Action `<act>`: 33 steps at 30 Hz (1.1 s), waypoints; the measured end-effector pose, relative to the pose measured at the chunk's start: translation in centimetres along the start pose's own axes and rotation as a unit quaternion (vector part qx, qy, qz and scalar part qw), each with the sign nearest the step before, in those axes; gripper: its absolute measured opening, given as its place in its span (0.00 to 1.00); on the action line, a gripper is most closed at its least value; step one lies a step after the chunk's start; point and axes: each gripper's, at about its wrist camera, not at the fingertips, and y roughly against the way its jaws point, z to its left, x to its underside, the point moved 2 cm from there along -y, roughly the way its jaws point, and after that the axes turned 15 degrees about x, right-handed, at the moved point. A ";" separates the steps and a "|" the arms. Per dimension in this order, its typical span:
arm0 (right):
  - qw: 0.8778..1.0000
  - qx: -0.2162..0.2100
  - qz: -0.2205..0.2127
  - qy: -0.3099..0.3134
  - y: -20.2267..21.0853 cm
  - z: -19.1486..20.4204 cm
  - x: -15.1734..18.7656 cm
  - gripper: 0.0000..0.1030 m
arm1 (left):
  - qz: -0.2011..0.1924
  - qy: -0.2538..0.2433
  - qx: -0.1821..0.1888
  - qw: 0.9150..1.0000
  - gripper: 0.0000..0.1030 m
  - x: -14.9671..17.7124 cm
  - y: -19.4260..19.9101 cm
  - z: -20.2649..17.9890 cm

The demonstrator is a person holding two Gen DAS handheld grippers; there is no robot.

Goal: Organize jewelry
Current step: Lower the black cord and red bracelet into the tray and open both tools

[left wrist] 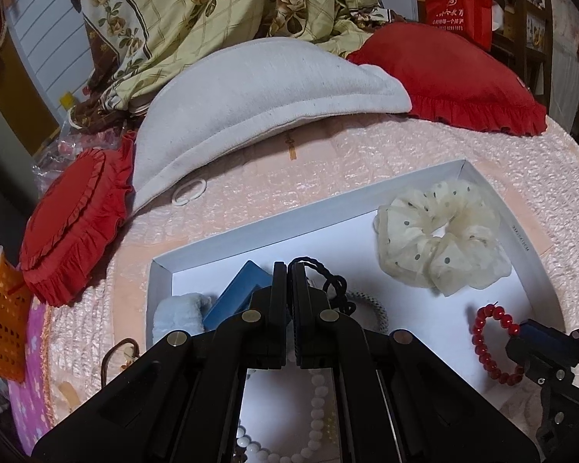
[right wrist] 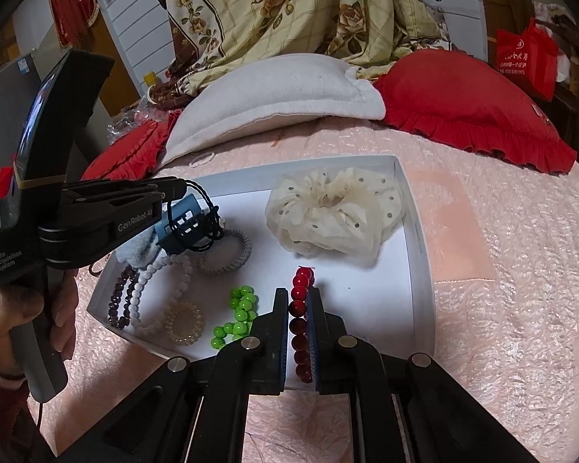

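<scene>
A white box tray point(left wrist: 162, 281) point(right wrist: 419, 254) lies on the pink bedspread. My left gripper point(left wrist: 287, 270) point(right wrist: 179, 189) is shut on a black braided cord point(left wrist: 328, 274) point(right wrist: 208, 227), which dangles over a blue box point(left wrist: 235, 293) point(right wrist: 181, 227) at the tray's left end. My right gripper point(right wrist: 298, 295) point(left wrist: 525, 330) is shut on a red bead bracelet point(right wrist: 299, 308) point(left wrist: 486, 347) just above the tray's near edge. Inside the tray lie a cream dotted scrunchie point(left wrist: 440, 235) point(right wrist: 332, 212), a white bead bracelet point(right wrist: 162, 270), green beads point(right wrist: 239, 312) and a purple bead bracelet point(right wrist: 121, 297).
A white pillow point(left wrist: 258, 88) and red frilled cushions point(left wrist: 69, 227) point(right wrist: 463, 104) crowd the far side of the bed. A white ring point(left wrist: 189, 191) lies loose beyond the tray. An orange basket point(left wrist: 4, 324) stands at the left. A hand point(right wrist: 4, 308) grips the left gripper's handle.
</scene>
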 end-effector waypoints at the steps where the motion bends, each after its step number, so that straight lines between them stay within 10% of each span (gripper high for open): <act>1: 1.000 0.000 0.001 -0.001 -0.1 -0.1 0.0 0.08 | 0.001 0.000 -0.001 1.000 0.01 0.0 -0.2 0.0; 33: 1.000 0.004 0.021 -0.008 -2.6 -0.3 0.7 0.08 | 0.033 -0.003 -0.020 0.999 0.01 -0.1 -4.5 0.7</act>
